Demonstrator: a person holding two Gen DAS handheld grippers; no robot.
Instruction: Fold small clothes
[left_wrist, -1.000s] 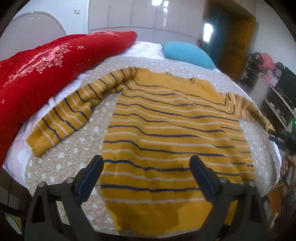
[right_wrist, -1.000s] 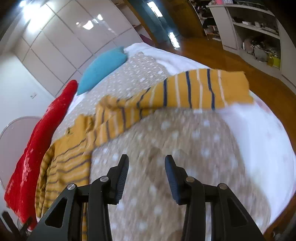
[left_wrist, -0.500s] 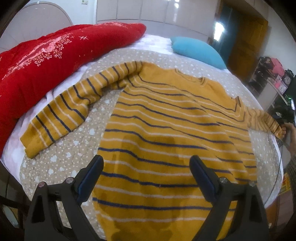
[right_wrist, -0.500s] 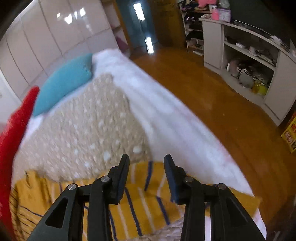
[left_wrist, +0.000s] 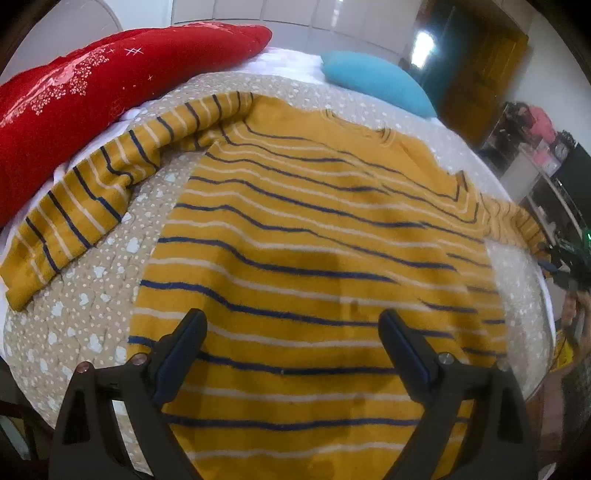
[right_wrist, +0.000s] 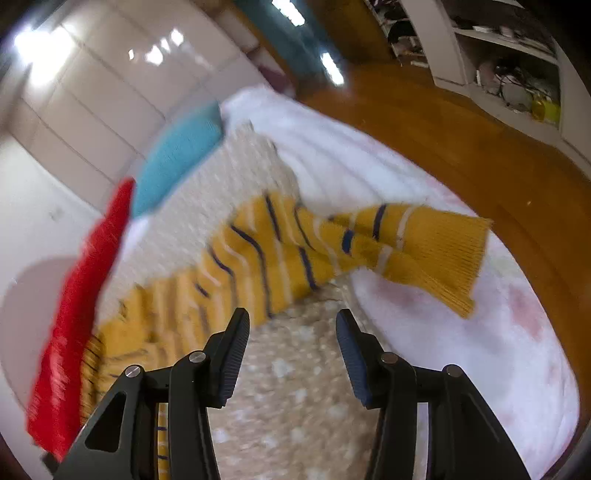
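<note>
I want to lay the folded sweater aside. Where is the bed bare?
Bare blanket lies between the left sleeve and the sweater body; bare sheet beyond the right cuff. The quilt and pillow crowd the far side.

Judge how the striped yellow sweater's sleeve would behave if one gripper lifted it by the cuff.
Likely floppy: the sleeve already lies twisted and creased near its ribbed cuff, so it would probably drape and hang below a pinch. Probably not slippery: the knit looks soft and textured. The sweater body spreads broadly over the bed cover, so its weight may drag.
</note>
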